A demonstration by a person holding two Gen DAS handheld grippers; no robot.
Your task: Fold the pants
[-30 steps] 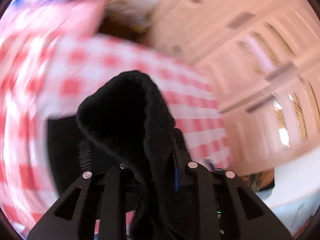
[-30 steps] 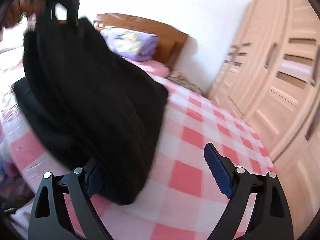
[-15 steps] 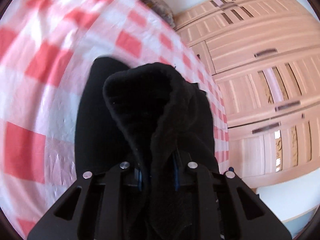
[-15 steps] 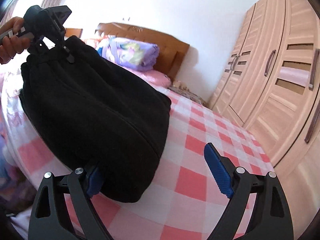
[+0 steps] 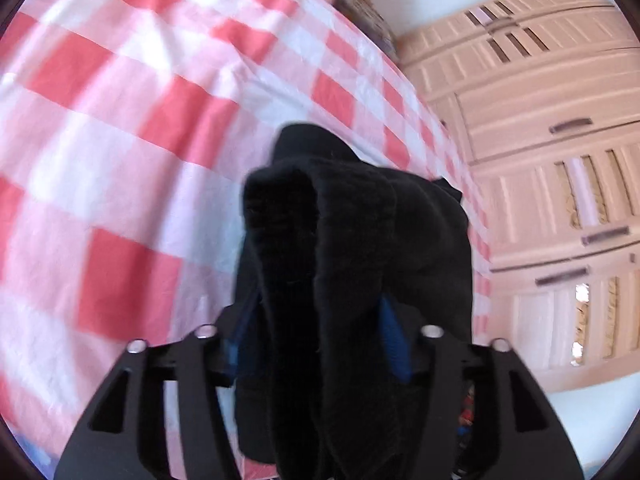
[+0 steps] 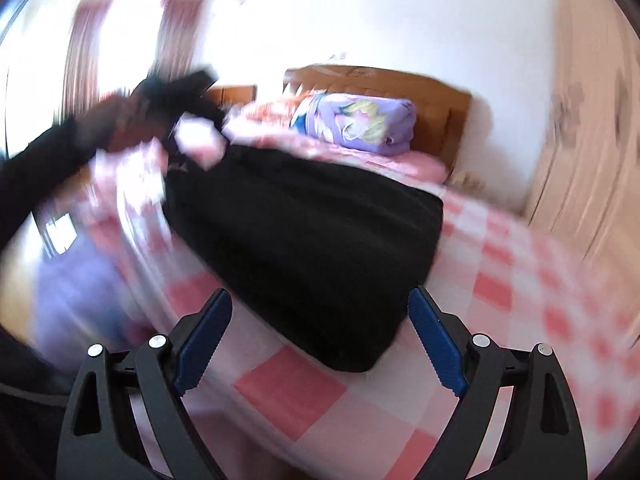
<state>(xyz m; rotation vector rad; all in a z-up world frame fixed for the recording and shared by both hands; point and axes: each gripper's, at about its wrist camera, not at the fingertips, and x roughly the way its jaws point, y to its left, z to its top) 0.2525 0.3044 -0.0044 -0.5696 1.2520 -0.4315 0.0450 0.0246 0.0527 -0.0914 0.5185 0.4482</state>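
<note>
Our left gripper (image 5: 316,332) had its two blue-padded fingers (image 5: 394,340) drawn in against a thick fold of the black pants (image 5: 352,240), the cloth bunched up between them and spilling over the black frame. Our right gripper (image 6: 320,336) held its jaws spread wide with nothing between the blue pads (image 6: 434,340), which stood just short of the pants' near edge. In the right wrist view our left hand (image 6: 120,120) showed as a blur at the upper left, in a dark sleeve, gripping its tool.
</note>
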